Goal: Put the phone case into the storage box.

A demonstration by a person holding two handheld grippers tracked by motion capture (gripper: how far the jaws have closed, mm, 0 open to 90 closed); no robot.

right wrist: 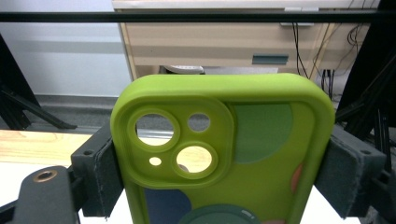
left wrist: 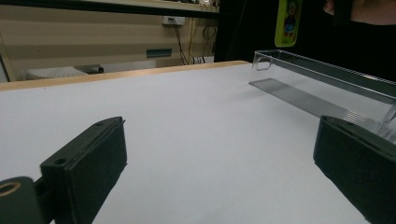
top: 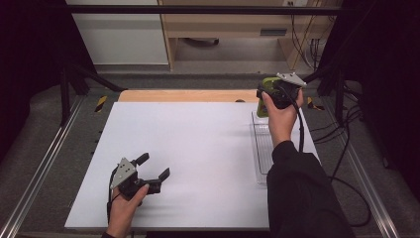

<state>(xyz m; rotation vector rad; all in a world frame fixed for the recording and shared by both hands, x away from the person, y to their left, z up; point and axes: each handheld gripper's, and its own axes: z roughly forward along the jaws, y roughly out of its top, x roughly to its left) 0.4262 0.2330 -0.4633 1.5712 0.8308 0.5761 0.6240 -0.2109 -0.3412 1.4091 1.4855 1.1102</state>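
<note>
Phone case (right wrist: 243, 154): lime green, back patterned with round patches in darker green, navy blue, salmon; camera cut-outs see-through.
Right gripper (right wrist: 219, 172) clamping case: black body, dark grey felt-like pads (right wrist: 348, 177), grey three-cornered top plate.
Tray (top: 261, 148) just below case in high view: clear plastic, ribbed floor.
Table sheet (top: 188, 158) under tray: plain white; strip (top: 188, 95) beyond far edge light wood.
Left gripper (top: 153, 167), well left of tray: black jaws, grey plate.
Sleeve (top: 297, 193) beside tray: black.
</note>
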